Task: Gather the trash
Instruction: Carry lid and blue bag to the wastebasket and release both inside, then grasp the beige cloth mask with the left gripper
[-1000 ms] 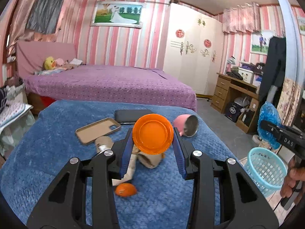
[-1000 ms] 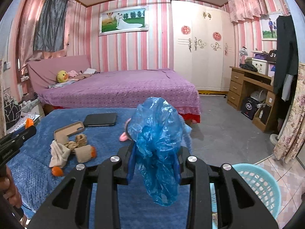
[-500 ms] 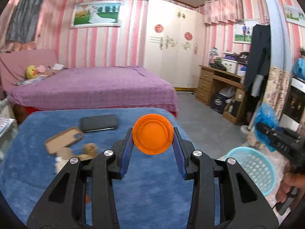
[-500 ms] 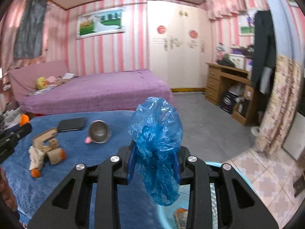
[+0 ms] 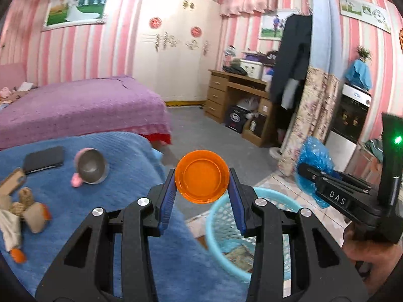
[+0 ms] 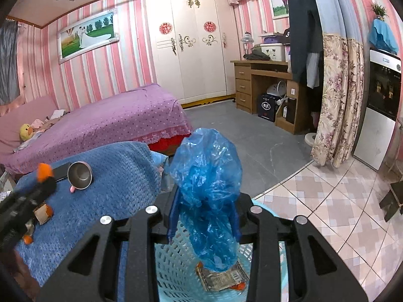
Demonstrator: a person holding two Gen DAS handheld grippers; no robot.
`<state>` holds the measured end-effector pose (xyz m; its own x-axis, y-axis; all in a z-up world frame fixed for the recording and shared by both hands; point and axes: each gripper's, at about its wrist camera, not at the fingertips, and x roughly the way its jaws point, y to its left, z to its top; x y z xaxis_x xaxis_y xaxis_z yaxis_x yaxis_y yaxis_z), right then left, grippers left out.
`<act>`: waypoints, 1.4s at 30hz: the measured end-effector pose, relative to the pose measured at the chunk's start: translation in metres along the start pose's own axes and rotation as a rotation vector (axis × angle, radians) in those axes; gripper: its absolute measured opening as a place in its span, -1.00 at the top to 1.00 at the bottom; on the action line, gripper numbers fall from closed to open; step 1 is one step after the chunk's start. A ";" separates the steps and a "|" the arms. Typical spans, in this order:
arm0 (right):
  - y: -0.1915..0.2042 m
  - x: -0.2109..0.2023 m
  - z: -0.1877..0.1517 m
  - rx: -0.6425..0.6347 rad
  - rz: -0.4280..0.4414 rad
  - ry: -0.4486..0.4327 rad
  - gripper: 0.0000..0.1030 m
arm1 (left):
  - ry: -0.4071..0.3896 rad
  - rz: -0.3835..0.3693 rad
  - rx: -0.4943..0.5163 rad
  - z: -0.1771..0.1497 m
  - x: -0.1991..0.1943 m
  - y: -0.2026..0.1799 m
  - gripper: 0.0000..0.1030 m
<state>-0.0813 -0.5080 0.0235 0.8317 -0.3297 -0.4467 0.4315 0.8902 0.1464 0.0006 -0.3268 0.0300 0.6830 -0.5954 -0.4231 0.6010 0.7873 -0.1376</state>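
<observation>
Left gripper point(image 5: 202, 188), at the centre of its own view, is clamped on an orange lid point(image 5: 202, 176), its blue pads pressing the rim from both sides, and we note no change in that grip over the last second. What has changed is the backdrop: a second ago the lid hung over the blue blanket point(image 5: 121, 166) and its clutter, whereas now the light blue basket point(image 5: 221, 226) lies just below and to the right of the jaws, so we judge the carry nearly complete and the release close. Further right, the right gripper point(image 6: 203, 216) holds a crumpled blue plastic bag point(image 6: 206, 176) between jaws set partly apart; the bag has come from over the blanket edge to directly above the basket point(image 6: 176, 264), where earlier trash, a printed wrapper point(image 6: 221, 276), already lies. We take both items to be ready for dropping.
</observation>
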 end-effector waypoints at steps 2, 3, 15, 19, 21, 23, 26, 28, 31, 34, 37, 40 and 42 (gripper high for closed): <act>-0.007 0.001 0.001 0.023 0.005 -0.003 0.29 | 0.017 -0.016 0.010 -0.003 0.013 -0.011 0.24; -0.013 0.001 0.001 0.041 0.007 -0.006 0.24 | 0.023 -0.023 0.010 -0.003 0.016 -0.015 0.24; -0.040 0.000 0.001 0.130 -0.011 -0.039 -0.32 | 0.112 -0.081 0.029 -0.015 0.064 -0.046 -0.22; -0.040 -0.003 0.001 0.133 -0.007 -0.049 -0.32 | 0.127 -0.086 0.023 -0.020 0.069 -0.046 -0.25; -0.037 -0.005 0.000 0.131 -0.006 -0.059 -0.35 | 0.124 -0.074 0.015 -0.019 0.064 -0.036 -0.25; -0.032 -0.007 -0.001 0.138 0.011 -0.073 -0.40 | 0.113 -0.043 0.002 -0.017 0.055 -0.021 -0.26; -0.014 -0.007 -0.001 0.135 0.071 -0.081 -0.47 | 0.087 0.045 -0.031 -0.016 0.026 0.024 -0.34; 0.014 -0.005 -0.003 0.093 0.115 -0.077 -0.51 | 0.083 0.105 -0.052 -0.019 0.008 0.056 -0.35; 0.063 0.001 -0.009 0.009 0.175 -0.052 -0.54 | 0.087 0.268 -0.083 -0.030 -0.037 0.131 -0.35; 0.117 0.005 -0.019 -0.078 0.240 -0.023 -0.56 | 0.079 0.385 -0.143 -0.040 -0.077 0.194 -0.39; 0.171 0.004 -0.032 -0.160 0.287 -0.009 -0.57 | 0.074 0.482 -0.232 -0.056 -0.113 0.257 -0.46; 0.215 0.004 -0.046 -0.219 0.307 0.014 -0.58 | 0.104 0.487 -0.314 -0.075 -0.119 0.300 -0.45; 0.238 0.005 -0.055 -0.240 0.320 0.031 -0.58 | 0.140 0.468 -0.288 -0.078 -0.108 0.305 -0.45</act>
<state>0.0063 -0.2807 0.0071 0.8986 -0.0176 -0.4385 0.0555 0.9957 0.0738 0.0780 -0.0103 -0.0361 0.7760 -0.1611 -0.6099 0.0967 0.9858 -0.1373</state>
